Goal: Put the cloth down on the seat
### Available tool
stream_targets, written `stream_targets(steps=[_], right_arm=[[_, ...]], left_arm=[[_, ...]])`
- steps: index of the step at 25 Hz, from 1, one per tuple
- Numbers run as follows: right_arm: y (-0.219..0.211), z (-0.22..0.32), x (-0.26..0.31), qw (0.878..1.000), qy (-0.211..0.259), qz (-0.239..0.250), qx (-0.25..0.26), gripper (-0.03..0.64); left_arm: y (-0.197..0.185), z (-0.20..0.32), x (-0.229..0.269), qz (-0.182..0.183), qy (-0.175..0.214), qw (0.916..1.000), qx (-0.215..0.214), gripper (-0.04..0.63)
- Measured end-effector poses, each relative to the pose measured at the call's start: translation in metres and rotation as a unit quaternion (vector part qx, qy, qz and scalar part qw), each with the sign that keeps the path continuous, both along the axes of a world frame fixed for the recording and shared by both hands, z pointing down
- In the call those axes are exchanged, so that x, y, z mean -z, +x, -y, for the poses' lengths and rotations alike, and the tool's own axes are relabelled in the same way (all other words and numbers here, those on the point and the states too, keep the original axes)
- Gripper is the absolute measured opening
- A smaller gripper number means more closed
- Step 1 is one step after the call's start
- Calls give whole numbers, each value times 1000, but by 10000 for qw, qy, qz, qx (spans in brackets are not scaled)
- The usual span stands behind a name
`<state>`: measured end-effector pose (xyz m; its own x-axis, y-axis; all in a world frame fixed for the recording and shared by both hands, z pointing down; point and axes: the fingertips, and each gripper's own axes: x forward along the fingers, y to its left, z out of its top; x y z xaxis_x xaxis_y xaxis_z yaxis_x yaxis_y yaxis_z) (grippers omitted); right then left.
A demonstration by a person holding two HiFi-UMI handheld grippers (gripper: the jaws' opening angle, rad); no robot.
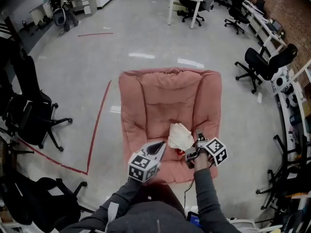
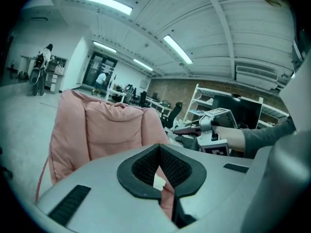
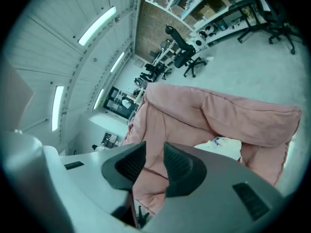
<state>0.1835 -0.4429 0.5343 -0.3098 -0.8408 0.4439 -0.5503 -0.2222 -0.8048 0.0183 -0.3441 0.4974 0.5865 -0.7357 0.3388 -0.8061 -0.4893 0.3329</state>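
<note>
Square black-and-white markers (patterns, not words) face up from the cube [image 1: 142, 166] on the left gripper [image 2: 159, 145], whose tips are pressed together on nothing. The right gripper [image 3: 154, 147] has its jaws partly apart and empty. Between the two, the cream cloth [image 1: 181, 136] lies crumpled on the pink padded seat [image 1: 155, 96]. Beyond are a grey floor [image 1: 87, 72], a red tape line [image 1: 97, 125] and black office chairs [image 1: 262, 64].
</note>
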Motion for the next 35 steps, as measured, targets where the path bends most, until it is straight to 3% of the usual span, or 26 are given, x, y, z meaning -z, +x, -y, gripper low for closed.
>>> stream_targets(steps=[3, 7, 10, 19, 25, 35], right_arm=[[-14, -29, 25, 9985, 497, -154, 161, 41], [-36, -72, 55, 9915, 1211, -120, 463, 29], [-47, -104, 66, 9871, 1487, -240, 549, 26], [-55, -186, 45, 9803, 1369, -1359, 430, 11], [-64, -225, 27, 9748, 1271, -1739, 581, 11], [-98, -228, 29, 9699, 1343, -1777, 983, 11]], left_arm=[[-4, -13, 12, -55, 145, 9999, -35, 5], [-7, -40, 22, -116, 286, 9994, -132, 5], [-9, -60, 24, -133, 316, 9992, -211, 5], [-7, -111, 20, -204, 306, 9982, -470, 5], [-8, -133, 15, -171, 320, 9977, -578, 5], [-22, -150, 16, -193, 329, 9980, -504, 5]])
